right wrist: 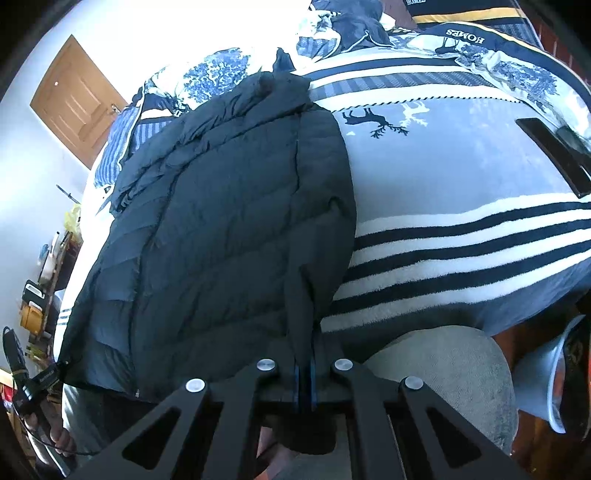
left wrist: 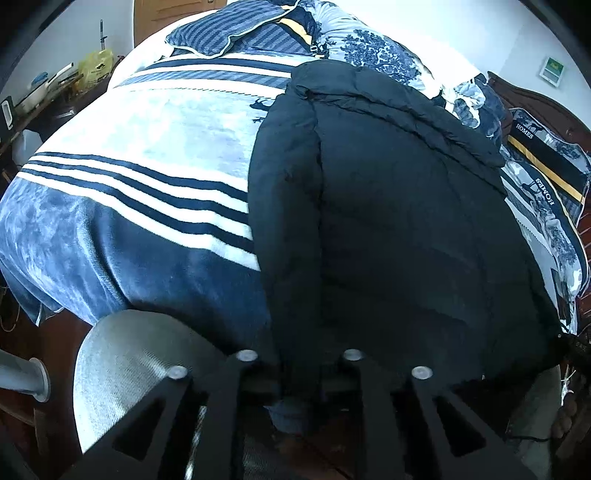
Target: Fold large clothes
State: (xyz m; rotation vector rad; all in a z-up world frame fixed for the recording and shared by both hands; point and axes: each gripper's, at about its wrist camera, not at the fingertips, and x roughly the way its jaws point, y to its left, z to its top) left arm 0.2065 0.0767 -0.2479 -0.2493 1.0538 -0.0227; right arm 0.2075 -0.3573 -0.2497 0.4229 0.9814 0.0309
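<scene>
A black puffer jacket lies lengthwise on the bed, its sides folded inward, and also fills the left half of the right wrist view. At the jacket's near hem my left gripper has its jaws standing apart, with a hanging fold of the jacket between them. My right gripper is shut, its blue pads pinching the jacket's near right edge. A grey-trousered knee of the person stands against the bed beside each gripper.
The jacket rests on a blue, white and navy striped blanket with deer figures. Pillows and rumpled bedding lie at the far end. A dark flat object lies on the bed at right. Cluttered desk at left; wooden door.
</scene>
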